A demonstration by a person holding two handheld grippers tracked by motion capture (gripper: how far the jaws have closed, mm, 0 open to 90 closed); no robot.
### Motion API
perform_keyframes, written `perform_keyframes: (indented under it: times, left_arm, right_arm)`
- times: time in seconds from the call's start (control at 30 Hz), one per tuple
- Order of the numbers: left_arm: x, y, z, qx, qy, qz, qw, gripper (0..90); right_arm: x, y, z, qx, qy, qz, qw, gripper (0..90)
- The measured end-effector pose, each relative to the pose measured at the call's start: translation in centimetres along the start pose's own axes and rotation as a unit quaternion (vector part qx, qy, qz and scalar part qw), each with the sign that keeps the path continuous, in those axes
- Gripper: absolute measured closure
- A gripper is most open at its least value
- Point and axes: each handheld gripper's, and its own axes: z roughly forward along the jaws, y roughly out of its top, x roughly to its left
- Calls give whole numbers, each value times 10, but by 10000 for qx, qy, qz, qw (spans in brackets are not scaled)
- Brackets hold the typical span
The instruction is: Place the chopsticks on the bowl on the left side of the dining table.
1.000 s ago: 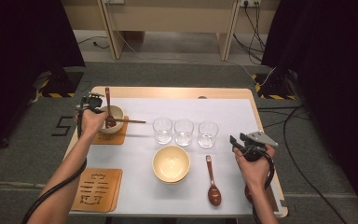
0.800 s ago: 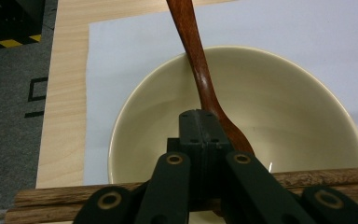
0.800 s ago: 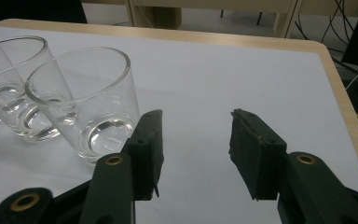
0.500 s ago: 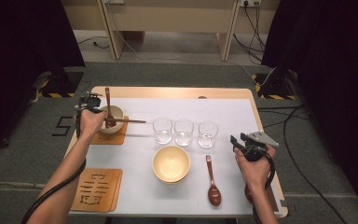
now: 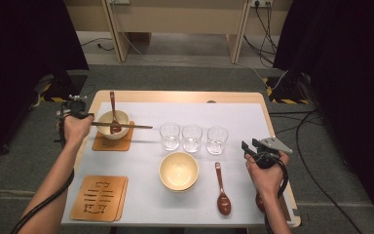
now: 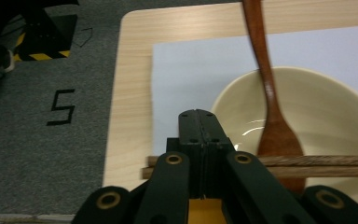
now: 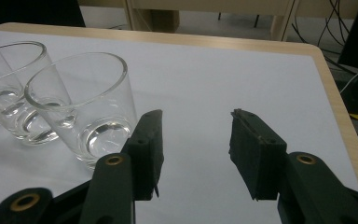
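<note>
Left gripper [image 5: 78, 113] sits at the far-left edge of the table [image 5: 175, 96], just left of the cream bowl [image 5: 113, 122] on the brown coaster [image 5: 111, 142]. Its jaws are fully closed; in the left gripper view they meet flush at the tips, and the chopsticks [image 6: 307, 165] run out sideways from under the closed jaws, so it looks clamped on their near end, though the actual contact point is hidden behind the jaw body and I can't confirm it. From the high view the chopsticks [image 5: 121, 126] lie roughly level across the bowl rim, pointing toward the row of glasses. A brown wooden spoon [image 5: 113, 114] stands tilted in that same bowl, head down inside, handle leaning over the far rim; in the left gripper view the spoon head [image 6: 279, 140] sits just above the chopsticks. Right gripper [image 5: 253, 148] is near the right edge of the table, held in the right hand [image 5: 265, 173], jaws standing apart with nothing between them; right gripper view shows bare white sheet in the gap [image 7: 193, 154]. The nearest glass [image 7: 81, 105] is just beside its left jaw, not touching that I can see. Three clear glasses [image 5: 192, 138] stand in a row mid-table. A second cream bowl [image 5: 178, 170] sits in front of them, with a second brown spoon [image 5: 221, 190] lying flat to its right, between bowl and right hand. A carved wooden coaster [image 5: 100, 197] lies at the near-left corner.
</note>
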Motion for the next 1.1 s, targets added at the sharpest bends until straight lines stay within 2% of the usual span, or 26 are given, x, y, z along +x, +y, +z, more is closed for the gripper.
perform_keyframes:
  times: [0.2, 0.4, 0.6, 0.87, 0.93, 1.1]
  left_arm:
    - [24, -8, -1, 16, 315, -2, 9995, 880]
    - [38, -19, 7, 214, 392, -60, 9990, 877]
    - [34, -23, 12, 245, 280, -67, 9993, 878]
    - [25, -20, 10, 184, 187, 18, 9997, 877]
    - [24, -18, 8, 199, 260, 72, 9994, 877]
    - [27, -18, 7, 193, 333, 29, 9993, 874]
  right_arm:
    - [0, 0, 0, 46, -3, -22, 10000, 545]
    - [1, -1, 0, 54, -6, -3, 10000, 545]
    - [1, -1, 1, 59, 2, -3, 10000, 545]
    - [0, -2, 1, 76, -10, -9, 10000, 545]
    - [0, -2, 1, 79, -8, -12, 10000, 544]
    - [0, -1, 0, 75, -12, 11, 10000, 545]
